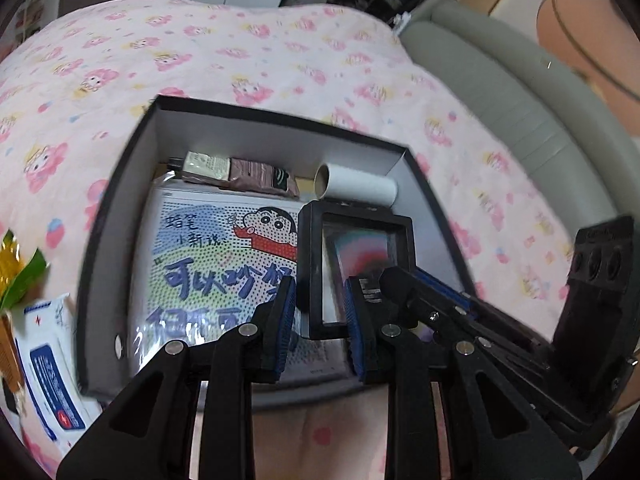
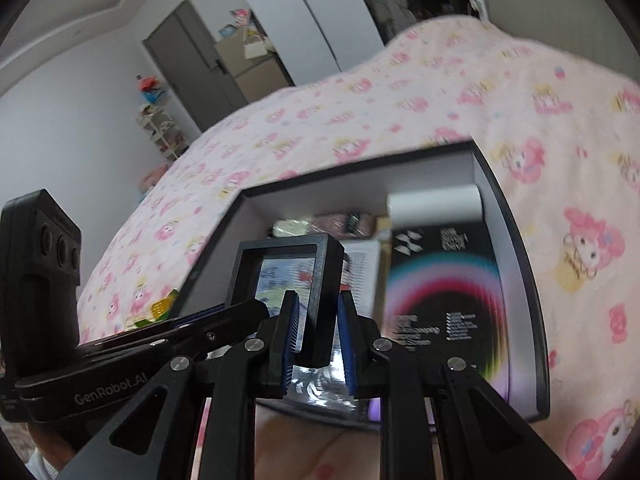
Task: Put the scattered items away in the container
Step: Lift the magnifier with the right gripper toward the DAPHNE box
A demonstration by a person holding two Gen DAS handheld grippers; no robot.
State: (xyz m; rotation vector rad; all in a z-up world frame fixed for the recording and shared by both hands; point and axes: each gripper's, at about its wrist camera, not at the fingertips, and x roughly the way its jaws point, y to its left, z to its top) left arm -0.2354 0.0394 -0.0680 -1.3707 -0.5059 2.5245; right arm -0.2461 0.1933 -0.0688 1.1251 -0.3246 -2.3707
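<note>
A black box with a white inside (image 1: 132, 152) (image 2: 516, 220) lies on the pink bed. In it lie a cartoon book (image 1: 208, 264), a brown packet (image 1: 256, 174), a white tube (image 1: 356, 186) (image 2: 436, 204) and a black rainbow-printed box (image 2: 444, 292). A black frame case (image 1: 352, 272) (image 2: 296, 272) stands upright over the box. My left gripper (image 1: 320, 316) is shut on its lower left edge. My right gripper (image 2: 318, 340) is shut on its right side and shows at the right of the left wrist view (image 1: 460, 304).
A white-and-blue wipes pack (image 1: 52, 368) and a gold-green wrapper (image 1: 20, 276) (image 2: 160, 308) lie on the bed left of the box. A grey headboard (image 1: 500, 100) runs along the far right. A door and shelves stand beyond the bed (image 2: 192, 64).
</note>
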